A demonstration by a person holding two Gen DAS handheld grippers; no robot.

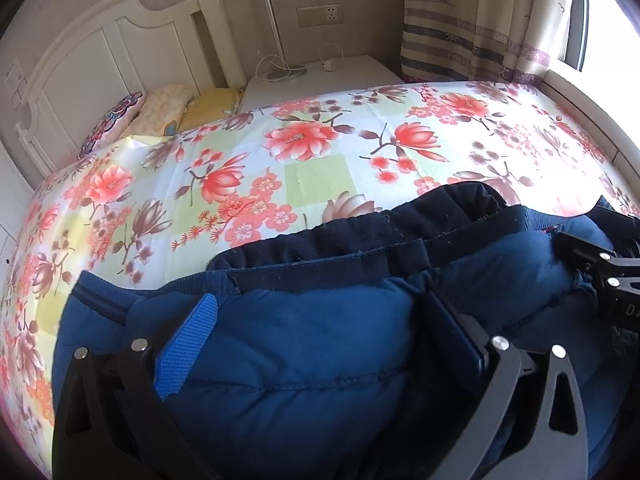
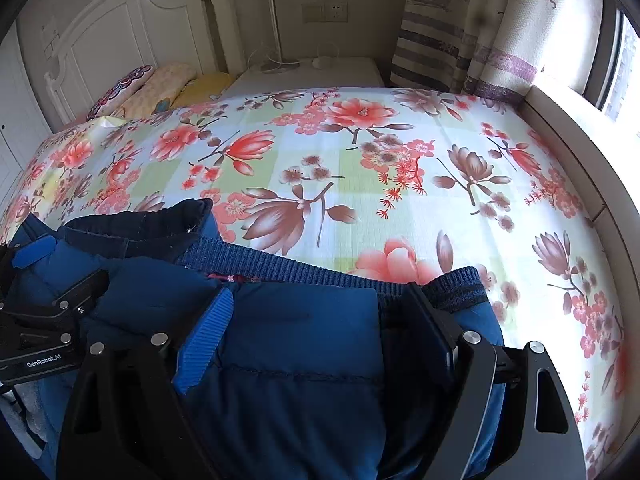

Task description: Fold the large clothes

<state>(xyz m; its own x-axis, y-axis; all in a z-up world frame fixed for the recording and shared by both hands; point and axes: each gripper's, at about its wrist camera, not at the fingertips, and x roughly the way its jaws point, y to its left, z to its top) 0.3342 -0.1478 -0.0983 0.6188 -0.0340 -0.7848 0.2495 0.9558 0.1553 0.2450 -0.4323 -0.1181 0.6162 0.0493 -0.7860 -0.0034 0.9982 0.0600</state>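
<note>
Fabric bulges between the jaws of both tools. The left hand-held gripper [image 1: 320, 344] stands wide, with a thick roll of the blue padded jacket [image 1: 304, 352] filling the gap between its blue pad and its dark one; the padding swells against both, so I judge it grasping the jacket, though how hard it presses I cannot tell. The right hand-held gripper [image 2: 320, 336] is set the same way, spread wide around another stretch of the jacket [image 2: 296, 360], just behind the ribbed hem [image 2: 320, 270]; that too looks like a hold on a bulky fold rather than a release. A wide jaw makes sense here: the quilted filling is too thick to pinch thin, so each tool takes a whole bunch.

The two sit close side by side on the jacket, each visible at the edge of the other's view, probably so that one edge can be carried over evenly as a single fold.

The jacket lies at the near edge of the floral bedspread [image 1: 312, 168], with its dark collar lining [image 1: 360, 232] turned up on the far side. Beyond the jacket the bedspread is bare, which leaves room to lay the fold flat. Farther off from the jacket, pillows [image 1: 160, 108] rest against the white headboard [image 1: 100, 52], and a curtain [image 1: 480, 20] hangs by the window.
</note>
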